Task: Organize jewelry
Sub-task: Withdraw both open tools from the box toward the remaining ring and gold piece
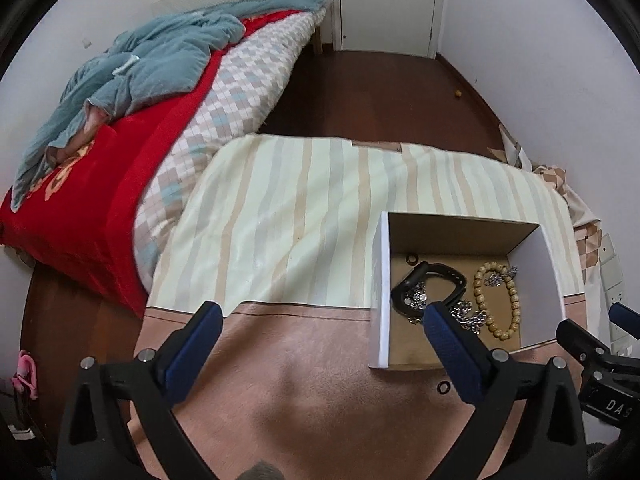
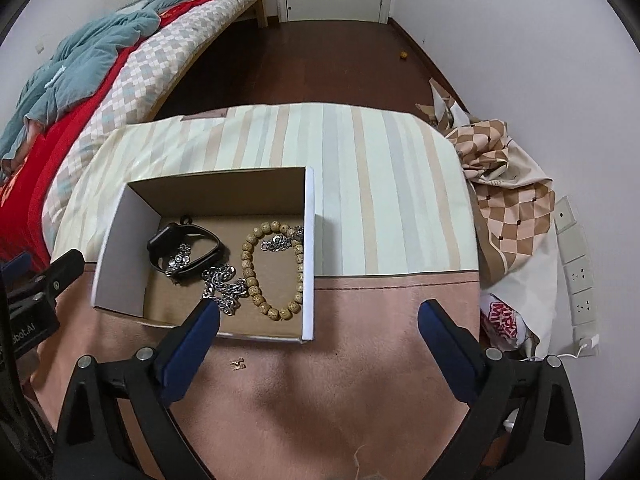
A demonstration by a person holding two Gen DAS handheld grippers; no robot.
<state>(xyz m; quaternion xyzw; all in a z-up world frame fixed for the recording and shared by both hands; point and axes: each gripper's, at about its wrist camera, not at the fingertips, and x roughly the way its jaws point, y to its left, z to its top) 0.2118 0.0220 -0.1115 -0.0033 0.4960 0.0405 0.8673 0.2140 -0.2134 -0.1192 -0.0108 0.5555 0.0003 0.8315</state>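
An open cardboard box (image 1: 383, 280) (image 2: 309, 248) stands on the cloth-covered table. In it lie a black smartwatch (image 1: 436, 276) (image 2: 188, 248), a wooden bead bracelet (image 1: 498, 300) (image 2: 272, 268), a silver chain (image 1: 468, 318) (image 2: 226, 286) and a small dark ring (image 1: 412, 258). A small black ring (image 1: 444, 387) lies on the pink cloth in front of the box. A small gold piece (image 2: 239, 365) lies on the cloth there too. My left gripper (image 1: 324, 316) is open and empty, left of the box. My right gripper (image 2: 320, 316) is open and empty over the box's near right corner.
The table carries a striped and pink cloth (image 1: 288, 216) (image 2: 380, 184). A bed with a red blanket (image 1: 100, 184) and blue garment (image 1: 160, 60) is on the left. Crumpled checkered fabric (image 2: 504, 184) and a power strip (image 2: 576, 264) lie right of the table.
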